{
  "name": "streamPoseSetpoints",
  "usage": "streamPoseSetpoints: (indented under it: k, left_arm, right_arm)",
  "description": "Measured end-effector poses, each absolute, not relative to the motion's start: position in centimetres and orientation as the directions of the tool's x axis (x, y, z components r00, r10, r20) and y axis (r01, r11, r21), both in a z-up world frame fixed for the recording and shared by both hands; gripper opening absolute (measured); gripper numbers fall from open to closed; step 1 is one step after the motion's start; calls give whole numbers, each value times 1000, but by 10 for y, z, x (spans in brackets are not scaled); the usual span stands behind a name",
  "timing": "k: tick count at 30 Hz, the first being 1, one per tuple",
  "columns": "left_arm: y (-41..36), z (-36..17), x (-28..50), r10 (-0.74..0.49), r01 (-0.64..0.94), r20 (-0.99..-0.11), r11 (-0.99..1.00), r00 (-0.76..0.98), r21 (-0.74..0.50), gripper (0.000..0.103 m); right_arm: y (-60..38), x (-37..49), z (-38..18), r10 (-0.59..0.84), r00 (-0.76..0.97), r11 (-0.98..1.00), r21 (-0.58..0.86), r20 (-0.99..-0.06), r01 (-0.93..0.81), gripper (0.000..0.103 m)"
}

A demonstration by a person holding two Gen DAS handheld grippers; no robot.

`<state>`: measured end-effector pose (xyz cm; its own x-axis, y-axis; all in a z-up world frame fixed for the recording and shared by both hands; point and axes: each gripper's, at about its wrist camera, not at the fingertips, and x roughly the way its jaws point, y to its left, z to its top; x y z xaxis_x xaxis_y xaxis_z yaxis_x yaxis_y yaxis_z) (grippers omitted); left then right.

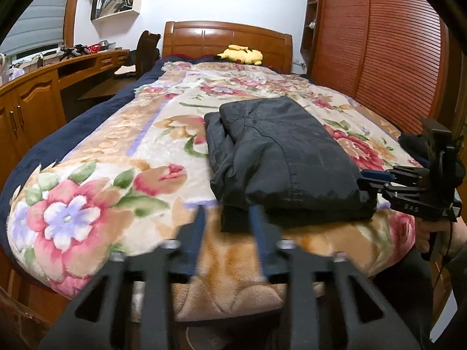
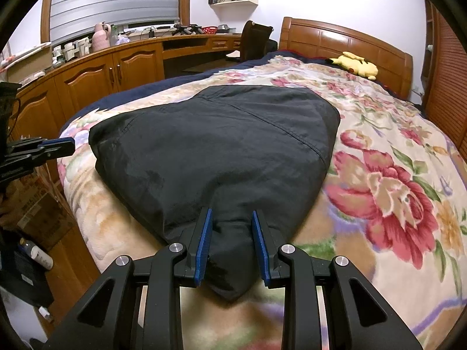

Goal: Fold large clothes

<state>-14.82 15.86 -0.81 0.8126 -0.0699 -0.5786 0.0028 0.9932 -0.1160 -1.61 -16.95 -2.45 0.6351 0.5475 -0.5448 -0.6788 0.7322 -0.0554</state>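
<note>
1. The right gripper (image 2: pixel 231 243) was clamped on the near corner of the dark folded garment (image 2: pixel 216 151), cloth bunched between its blue pads.
2. The left gripper (image 1: pixel 229 233) stood part open and held nothing, its jaws just short of the garment's near left edge.
3. The garment lay folded in a thick stack at the foot of the bed (image 1: pixel 96 151), on the floral blanket.
4. I judged the fold nearly finished; next, the right gripper needed to let go, or the left to take a fresh hold.
5. Only the left wrist view showed the uneven layers along the stack's left side; only the right showed the pinch closely.
</note>
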Motion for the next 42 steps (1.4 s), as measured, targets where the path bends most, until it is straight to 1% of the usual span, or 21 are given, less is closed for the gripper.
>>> streamPoseSetpoints:
  k: [2, 3, 4, 5, 6, 21, 26, 27, 28, 29, 33, 37, 38, 42]
  left_arm:
    - [158, -8, -150, -70, 8, -574, 994, 816, -109, 48]
    - [157, -9, -150, -63, 6, -578, 995, 813, -100, 51]
    - [156, -10, -150, -53, 3, -581, 996, 812, -87, 64]
    - [154, -11, -150, -47, 3, -580, 997, 813, -76, 80]
    - [154, -12, -150, -47, 7, -577, 997, 816, -72, 83]
    - [152, -20, -142, -29, -17, -598, 997, 801, -72, 83]
    - [151, -23, -138, -41, -11, -597, 996, 801, -84, 83]
    - [151, -24, -137, -43, -11, -598, 996, 800, -86, 83]
    - [150, -25, -135, -43, -11, -598, 996, 801, -87, 83]
    - [150, -26, -133, -45, -11, -595, 996, 802, -90, 83]
    - [151, -31, -126, -52, -16, -592, 994, 804, -108, 83]
    - [154, -37, -118, -44, -23, -603, 994, 797, -103, 83]
    - [155, -39, -116, -40, -25, -609, 995, 792, -99, 83]
    - [159, -46, -110, -32, -35, -622, 995, 782, -95, 83]
  right_arm:
    - [-170, -16, -25, 549, 635, 732, -53, -543, -679, 29]
    - [-171, -16, -25, 549, 637, 733, -56, -541, -678, 29]
    - [-170, -17, -25, 548, 640, 733, -59, -540, -677, 29]
    - [-170, -17, -26, 546, 642, 734, -61, -538, -676, 29]
    - [-170, -18, -26, 546, 644, 735, -63, -536, -675, 29]
    - [-174, -20, -29, 553, 652, 736, -63, -519, -674, 29]
    - [-181, -16, -20, 576, 627, 727, -22, -525, -686, 30]
    - [-183, -14, -16, 584, 619, 724, -8, -525, -690, 31]
    - [-187, -12, -13, 586, 619, 725, -2, -524, -688, 37]
    - [-189, -10, -9, 582, 625, 729, -8, -520, -684, 41]
    - [-197, -1, 4, 550, 669, 746, -67, -501, -663, 42]
    - [-202, 24, 13, 527, 695, 764, -85, -489, -639, 57]
    - [-203, 32, 14, 522, 701, 771, -83, -487, -632, 58]
    - [-197, 72, 16, 510, 702, 786, -62, -497, -615, 59]
